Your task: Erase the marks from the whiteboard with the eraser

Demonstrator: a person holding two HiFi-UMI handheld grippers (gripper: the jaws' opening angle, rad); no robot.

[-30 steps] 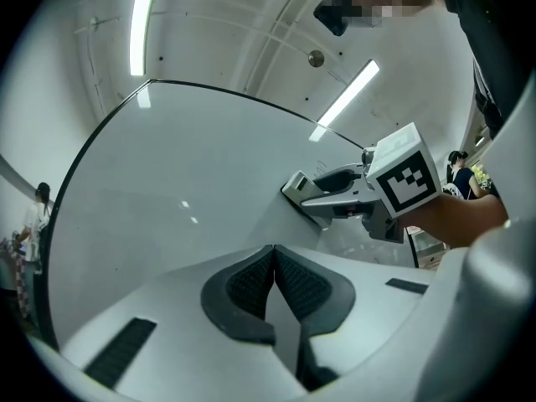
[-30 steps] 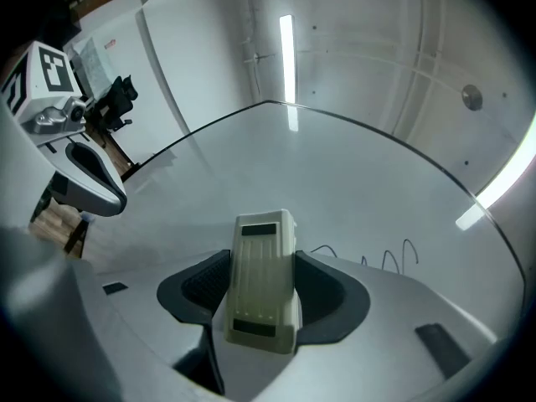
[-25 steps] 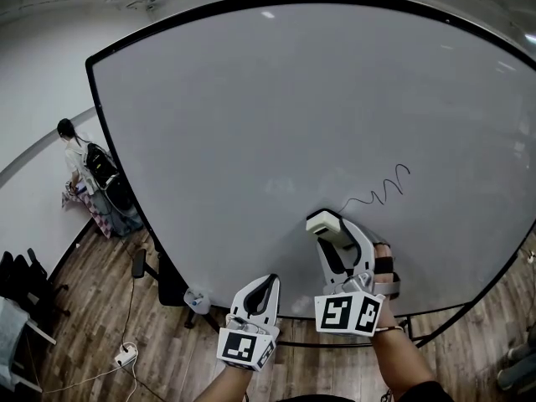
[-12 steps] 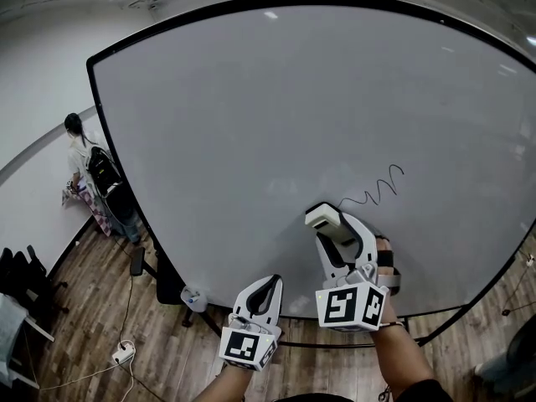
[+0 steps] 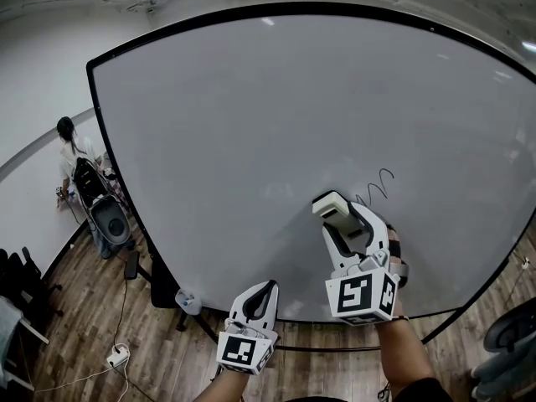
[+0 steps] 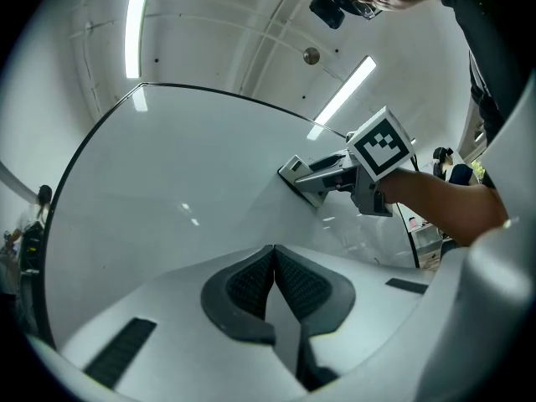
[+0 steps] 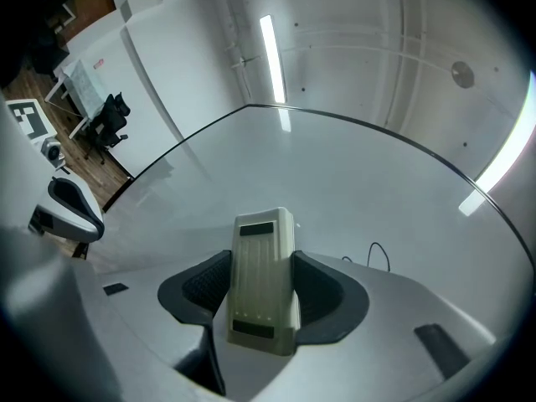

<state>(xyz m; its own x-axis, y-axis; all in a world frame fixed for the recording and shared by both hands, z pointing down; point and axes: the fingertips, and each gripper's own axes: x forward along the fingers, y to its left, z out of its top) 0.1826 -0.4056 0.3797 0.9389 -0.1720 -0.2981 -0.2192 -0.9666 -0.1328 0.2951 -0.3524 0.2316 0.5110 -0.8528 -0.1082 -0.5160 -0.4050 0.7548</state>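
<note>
Right gripper [image 5: 332, 208] [image 7: 264, 285]: jaws part open, clamped on the sides of the eraser [image 5: 327, 205] [image 7: 262, 279], a pale block standing lengthwise between the pads and sticking out past the tips. Left gripper [image 5: 265, 288] [image 6: 275, 266]: jaws pressed together, nothing between them, held low at 6 o'clock in the head view, below the board's bottom edge and clear of the surface. In the left gripper view the eraser's far end looks to be touching the whiteboard [image 5: 276, 124], though actual contact is hard to confirm. The mark [image 5: 374, 188] [image 7: 373, 255], a thin black squiggle, sits just beside the eraser at about 2 o'clock from it; its lower end is close to the eraser, touching or not unclear. No other marks are visible on the board. There is wide bare board from 9 through 12 o'clock of the eraser, less room toward 3 o'clock where the black frame [image 5: 276, 7] curves down, and the bottom edge is near at 6 o'clock. A person [image 5: 69, 153] stands well apart at 9 o'clock, past the board's left edge, on the wood floor [image 5: 75, 308].
</note>
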